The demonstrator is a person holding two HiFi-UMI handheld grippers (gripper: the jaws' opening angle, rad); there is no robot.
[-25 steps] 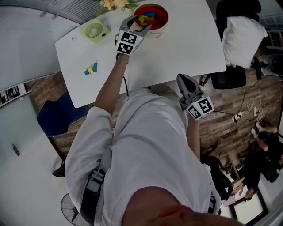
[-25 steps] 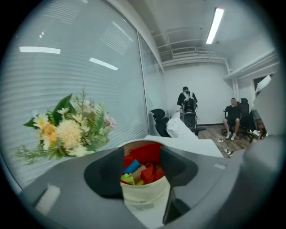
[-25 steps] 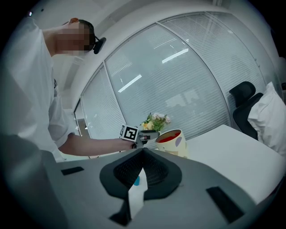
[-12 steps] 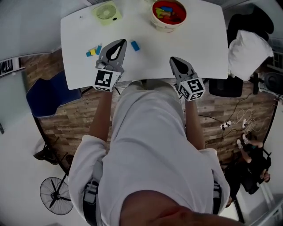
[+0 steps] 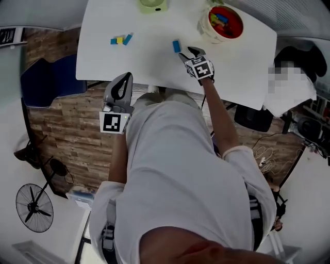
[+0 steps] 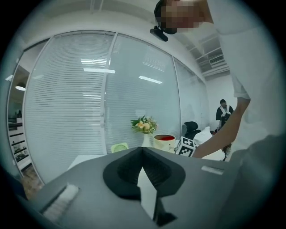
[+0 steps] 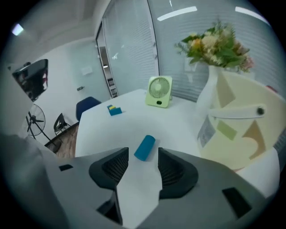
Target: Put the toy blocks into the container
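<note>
A blue cylinder block (image 7: 144,147) lies on the white table (image 7: 178,120), in the gap just ahead of my right gripper (image 7: 142,162). Its jaws are opening and do not touch the block. In the head view that block (image 5: 176,46) sits just left of the right gripper (image 5: 192,51). The cream container (image 5: 223,23) with several coloured blocks inside stands to the right at the table's far side. A small cluster of blue and yellow blocks (image 5: 121,39) lies at the left. My left gripper (image 5: 125,77) is shut and empty, held back at the table's near edge.
A green desk fan (image 5: 153,5) stands at the far edge, and a vase of flowers (image 7: 214,44) rises behind the container (image 7: 241,116). A blue chair (image 5: 49,80) is left of the table. Glass walls with blinds (image 6: 89,98) lie beyond.
My right gripper has reached forward over the table to the blue block and opened. My left gripper has come away from the container, shut, and drawn back to the table's near edge.
</note>
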